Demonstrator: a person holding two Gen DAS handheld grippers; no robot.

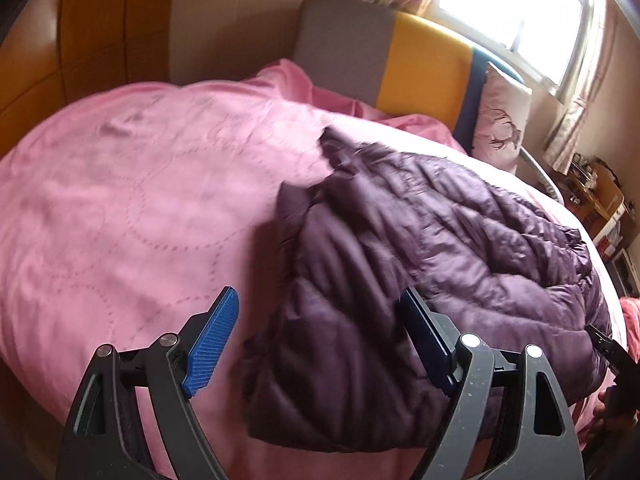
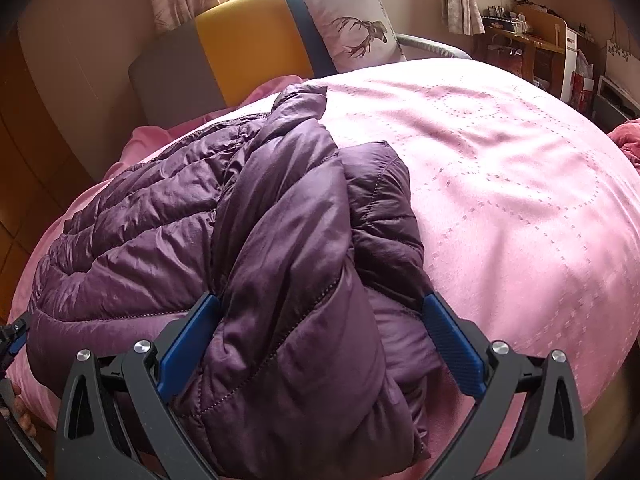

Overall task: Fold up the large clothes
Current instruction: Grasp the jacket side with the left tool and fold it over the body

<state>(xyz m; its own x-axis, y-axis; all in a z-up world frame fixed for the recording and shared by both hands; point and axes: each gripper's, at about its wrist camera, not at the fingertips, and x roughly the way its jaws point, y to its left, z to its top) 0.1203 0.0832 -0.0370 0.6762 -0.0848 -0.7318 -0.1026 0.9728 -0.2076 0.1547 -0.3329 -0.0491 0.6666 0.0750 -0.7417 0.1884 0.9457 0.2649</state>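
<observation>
A dark purple quilted down jacket (image 1: 420, 248) lies bunched and partly folded on a pink bedspread (image 1: 132, 208). My left gripper (image 1: 320, 308) is open, its blue pads spread wide above the jacket's left near corner, holding nothing. In the right wrist view the jacket (image 2: 280, 216) has a sleeve folded over its body. My right gripper (image 2: 324, 312) is open, and the jacket's near fold bulges up between its fingers. The right gripper's tip also shows at the right edge of the left wrist view (image 1: 600, 340).
The pink bedspread (image 2: 500, 184) covers the whole bed. A grey, yellow and blue headboard (image 2: 248, 48) and a deer-print pillow (image 2: 352, 28) stand at the far end. A cluttered wooden desk (image 2: 532, 40) is at the far right. Wooden wardrobe panels (image 1: 80, 40) stand on the left.
</observation>
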